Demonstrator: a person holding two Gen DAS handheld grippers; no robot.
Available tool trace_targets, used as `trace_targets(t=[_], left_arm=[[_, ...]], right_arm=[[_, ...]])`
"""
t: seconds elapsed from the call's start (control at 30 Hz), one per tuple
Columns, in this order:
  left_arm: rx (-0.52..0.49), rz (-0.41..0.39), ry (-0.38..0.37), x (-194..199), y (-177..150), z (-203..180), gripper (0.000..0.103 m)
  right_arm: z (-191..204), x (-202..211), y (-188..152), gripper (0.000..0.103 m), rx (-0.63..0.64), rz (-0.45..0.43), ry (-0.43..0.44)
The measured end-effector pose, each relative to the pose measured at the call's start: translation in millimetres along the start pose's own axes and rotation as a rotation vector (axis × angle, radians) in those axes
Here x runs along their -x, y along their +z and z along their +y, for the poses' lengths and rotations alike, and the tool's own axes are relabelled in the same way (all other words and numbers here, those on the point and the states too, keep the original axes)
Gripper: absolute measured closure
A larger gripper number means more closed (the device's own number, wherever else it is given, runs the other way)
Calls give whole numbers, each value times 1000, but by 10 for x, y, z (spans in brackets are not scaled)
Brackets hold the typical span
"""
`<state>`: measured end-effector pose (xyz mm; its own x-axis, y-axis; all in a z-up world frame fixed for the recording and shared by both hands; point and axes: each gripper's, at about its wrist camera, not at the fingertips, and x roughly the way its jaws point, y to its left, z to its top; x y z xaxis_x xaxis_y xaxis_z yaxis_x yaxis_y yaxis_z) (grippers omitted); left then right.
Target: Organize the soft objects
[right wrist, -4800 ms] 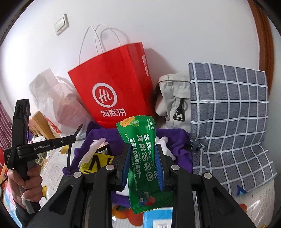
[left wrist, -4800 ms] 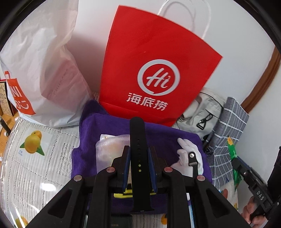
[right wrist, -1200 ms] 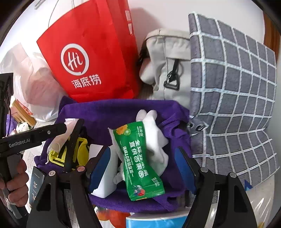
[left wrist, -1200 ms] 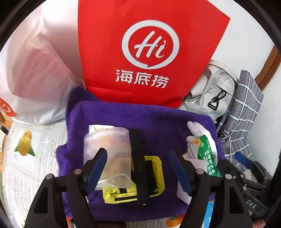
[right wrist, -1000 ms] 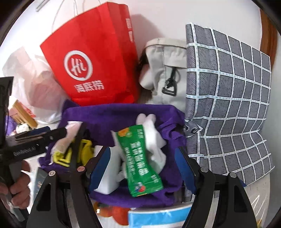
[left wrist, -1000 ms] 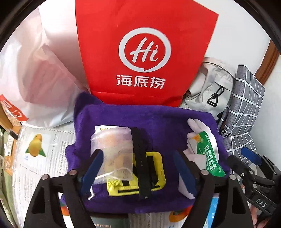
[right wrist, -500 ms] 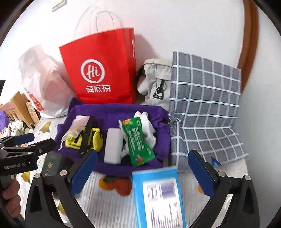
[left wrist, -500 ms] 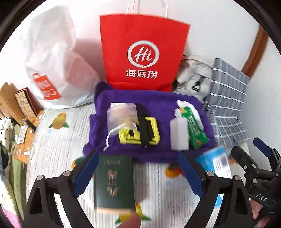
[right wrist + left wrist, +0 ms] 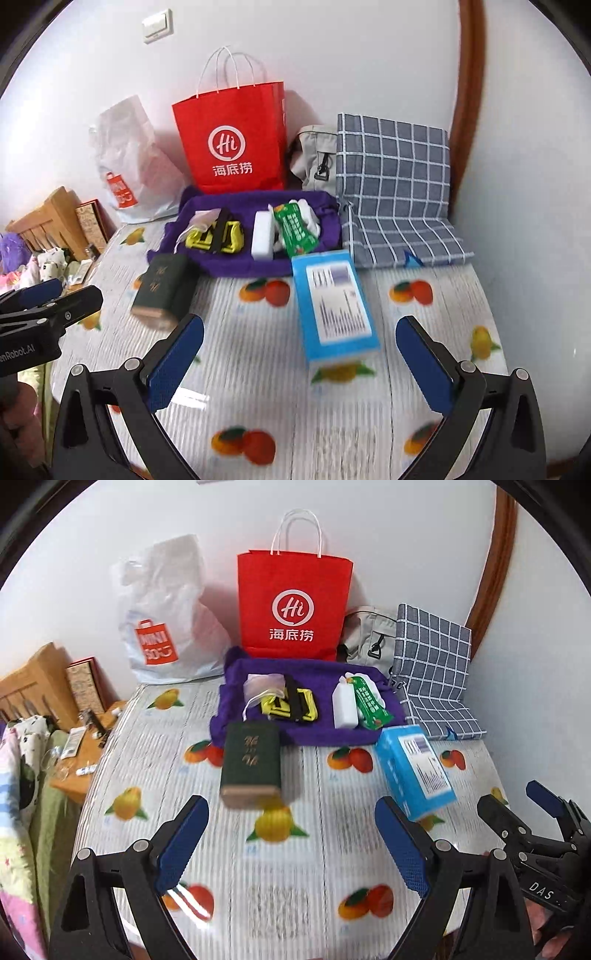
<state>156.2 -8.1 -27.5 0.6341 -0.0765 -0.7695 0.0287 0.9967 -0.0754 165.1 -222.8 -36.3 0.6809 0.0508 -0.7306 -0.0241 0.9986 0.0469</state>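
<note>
**Soft objects gathered on the purple towel, both tools backed off**

Soft objects lie on the purple towel [image 9: 258, 716] before the red bag [image 9: 293, 605]. My left tool [image 9: 291, 843] and right tool [image 9: 299, 363] gape apart, empty. Next I'd pick the green pouch [image 9: 253, 760] squarely. A second ago I hovered close over the towel; now I'm pulled back.

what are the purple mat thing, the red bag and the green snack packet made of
Purple mat: looks like plush terry or fleece cloth, matte and fuzzy, with rumpled edges. Red bag: stiff matte paper with crisp creases and twisted white cord handles. Green snack packet: probably glossy plastic film, judging by its sheen and printed surface.
</note>
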Motion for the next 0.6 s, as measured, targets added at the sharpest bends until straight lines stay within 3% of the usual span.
trace_targets(t=[0.3, 0.6], left_arm=[[0, -41, 16, 422, -466, -84, 12], [5, -78, 40, 680, -684, -118, 12]], right_arm=[[-102, 534, -514, 1, -5, -22, -16], [-120, 875, -729, 1, -14, -69, -22]])
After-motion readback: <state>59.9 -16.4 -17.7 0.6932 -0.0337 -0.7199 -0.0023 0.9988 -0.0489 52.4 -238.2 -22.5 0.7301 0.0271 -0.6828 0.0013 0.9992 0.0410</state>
